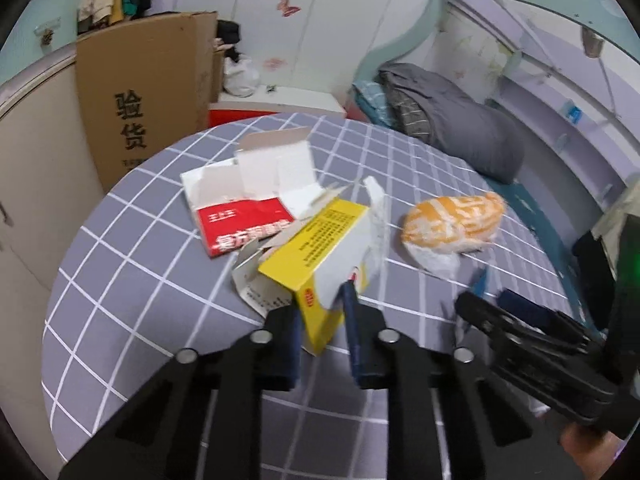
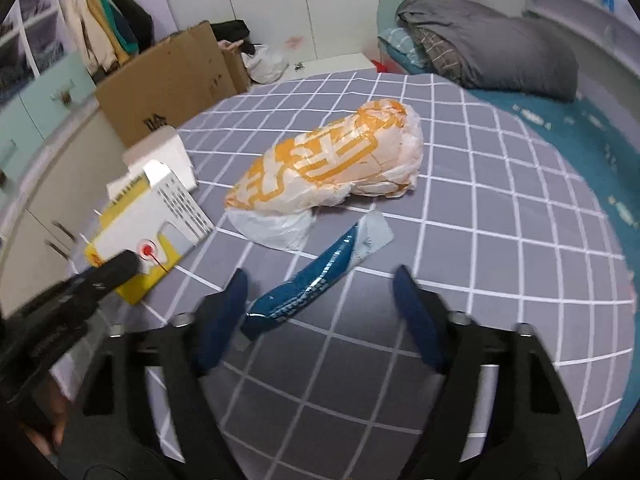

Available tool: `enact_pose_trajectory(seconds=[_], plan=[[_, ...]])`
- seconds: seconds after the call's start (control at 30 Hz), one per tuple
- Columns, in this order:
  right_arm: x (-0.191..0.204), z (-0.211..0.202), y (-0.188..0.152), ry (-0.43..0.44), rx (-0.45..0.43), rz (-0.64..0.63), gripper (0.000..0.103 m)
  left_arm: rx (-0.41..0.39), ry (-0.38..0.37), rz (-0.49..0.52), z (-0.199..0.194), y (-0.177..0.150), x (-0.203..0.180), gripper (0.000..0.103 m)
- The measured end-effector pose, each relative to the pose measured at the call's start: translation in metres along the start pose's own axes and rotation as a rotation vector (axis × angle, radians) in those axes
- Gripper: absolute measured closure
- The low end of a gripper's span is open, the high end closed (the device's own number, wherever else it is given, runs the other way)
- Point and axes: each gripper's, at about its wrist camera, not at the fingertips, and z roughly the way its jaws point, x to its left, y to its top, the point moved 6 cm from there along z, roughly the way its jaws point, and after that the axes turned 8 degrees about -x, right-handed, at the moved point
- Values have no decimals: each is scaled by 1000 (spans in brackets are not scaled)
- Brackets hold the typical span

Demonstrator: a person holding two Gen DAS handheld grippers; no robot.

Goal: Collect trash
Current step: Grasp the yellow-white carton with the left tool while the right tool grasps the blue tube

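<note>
My left gripper (image 1: 322,304) is shut on the near corner of a yellow and white box (image 1: 320,248), which also shows in the right wrist view (image 2: 152,224). An opened red and white box (image 1: 244,208) lies behind it. An orange and white plastic bag (image 2: 336,164) lies mid-table, also seen in the left wrist view (image 1: 454,220). A blue wrapper (image 2: 316,276) lies between the fingers of my open right gripper (image 2: 320,284), nearer the left finger.
All lies on a round table with a grey checked cloth (image 2: 500,264). A large cardboard box (image 1: 148,92) stands behind the table on the left. A bed with a grey blanket (image 2: 488,36) is at the back right.
</note>
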Motion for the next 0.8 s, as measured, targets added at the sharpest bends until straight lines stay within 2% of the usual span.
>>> enact_pose_trajectory(seconds=[0.03, 0.07, 0.17, 0.47, 0.6, 0.8], plan=[[-2, 0, -1, -15, -1, -10, 57, -9, -10, 4, -3, 0, -2, 96], [-6, -1, -1, -27, -1, -11, 75, -19, -24, 2, -8, 0, -5, 100], [-16, -4, -2, 4, 7, 37, 89, -34, -59, -23, -19, 0, -8, 100], [-15, -31, -13, 105, -11, 104, 92, -92, -121, -42, -62, 1, -14, 100], [4, -50, -9, 155, -37, 92, 92, -124, -98, -43, -86, 3, -3, 100], [59, -74, -3, 259, -67, 33, 92, -144, -16, -71, -125, 4, 28, 100]])
